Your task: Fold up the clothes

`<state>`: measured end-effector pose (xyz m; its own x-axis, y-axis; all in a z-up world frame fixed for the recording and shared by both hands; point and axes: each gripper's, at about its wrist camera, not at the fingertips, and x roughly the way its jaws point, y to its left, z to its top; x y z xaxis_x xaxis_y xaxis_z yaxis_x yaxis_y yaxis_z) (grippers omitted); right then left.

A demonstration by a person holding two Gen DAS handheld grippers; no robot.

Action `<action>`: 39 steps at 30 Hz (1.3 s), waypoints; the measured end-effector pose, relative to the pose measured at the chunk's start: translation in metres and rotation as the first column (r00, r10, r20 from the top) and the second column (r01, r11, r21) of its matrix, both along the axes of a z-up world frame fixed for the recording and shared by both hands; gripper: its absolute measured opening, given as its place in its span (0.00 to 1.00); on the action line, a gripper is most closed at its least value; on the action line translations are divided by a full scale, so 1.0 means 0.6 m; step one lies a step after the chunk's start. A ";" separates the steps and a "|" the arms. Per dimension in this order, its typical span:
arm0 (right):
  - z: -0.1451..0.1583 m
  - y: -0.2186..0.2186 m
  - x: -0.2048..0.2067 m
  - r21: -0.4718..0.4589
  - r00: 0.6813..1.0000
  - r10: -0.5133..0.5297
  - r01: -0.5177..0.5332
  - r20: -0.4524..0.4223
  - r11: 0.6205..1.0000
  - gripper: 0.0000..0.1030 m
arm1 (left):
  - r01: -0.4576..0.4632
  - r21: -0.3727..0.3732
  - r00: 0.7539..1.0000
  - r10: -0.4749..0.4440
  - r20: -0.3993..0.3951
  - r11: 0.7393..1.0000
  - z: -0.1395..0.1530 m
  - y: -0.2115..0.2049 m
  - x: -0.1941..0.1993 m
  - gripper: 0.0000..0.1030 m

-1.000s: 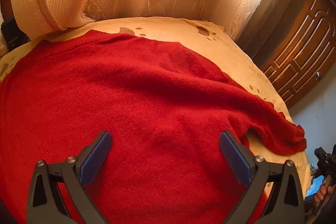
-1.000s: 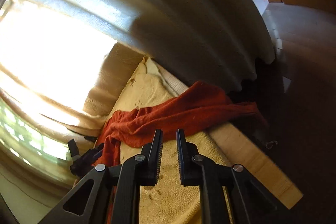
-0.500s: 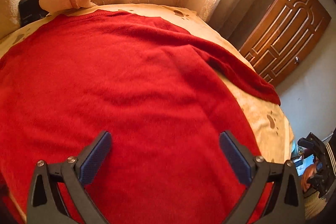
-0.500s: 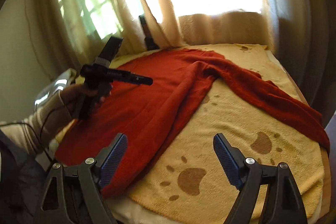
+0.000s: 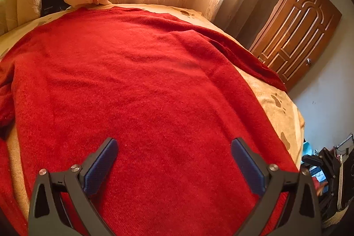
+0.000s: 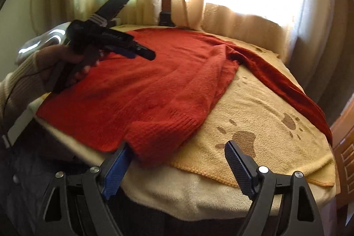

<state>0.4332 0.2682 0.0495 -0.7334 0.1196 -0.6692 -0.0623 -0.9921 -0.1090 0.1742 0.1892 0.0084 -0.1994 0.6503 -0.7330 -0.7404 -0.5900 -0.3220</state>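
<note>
One red sweater (image 6: 141, 90) lies spread flat on a tan paw-print towel (image 6: 261, 125), one sleeve (image 6: 287, 85) trailing off to its far right. Over the sweater's body hovers the left gripper (image 5: 173, 160), jaws wide, holding nothing. At the sweater's near hem corner, the right gripper (image 6: 177, 160) is also wide and empty. A good fold likely needs that corner pinched squarely before lifting.

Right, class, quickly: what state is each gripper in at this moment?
Left gripper: open, holding nothing, over the red sweater.
Right gripper: open, holding nothing, at the sweater's near hem.
</note>
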 end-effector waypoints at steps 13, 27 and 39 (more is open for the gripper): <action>-0.015 -0.059 -0.013 0.544 0.970 -0.155 0.234 -0.189 0.806 0.85 | -0.012 0.031 1.000 0.013 -0.017 0.999 0.000 -0.019 0.011 1.00; 0.110 0.053 0.096 0.451 0.775 -0.466 0.629 -0.427 0.633 0.86 | 0.053 -0.100 0.992 -0.064 -0.110 0.994 -0.005 -0.005 0.052 1.00; 0.050 0.113 0.025 -0.325 0.975 -0.223 0.204 -0.021 0.924 0.84 | 0.027 -0.029 0.999 -0.027 -0.025 0.999 0.014 -0.144 0.095 1.00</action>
<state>0.4485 0.3361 0.0795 -0.7519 0.0649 -0.6561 -0.2730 -0.9365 0.2202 0.2314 0.1029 0.0166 -0.2010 0.6345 -0.7464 -0.7639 -0.5784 -0.2860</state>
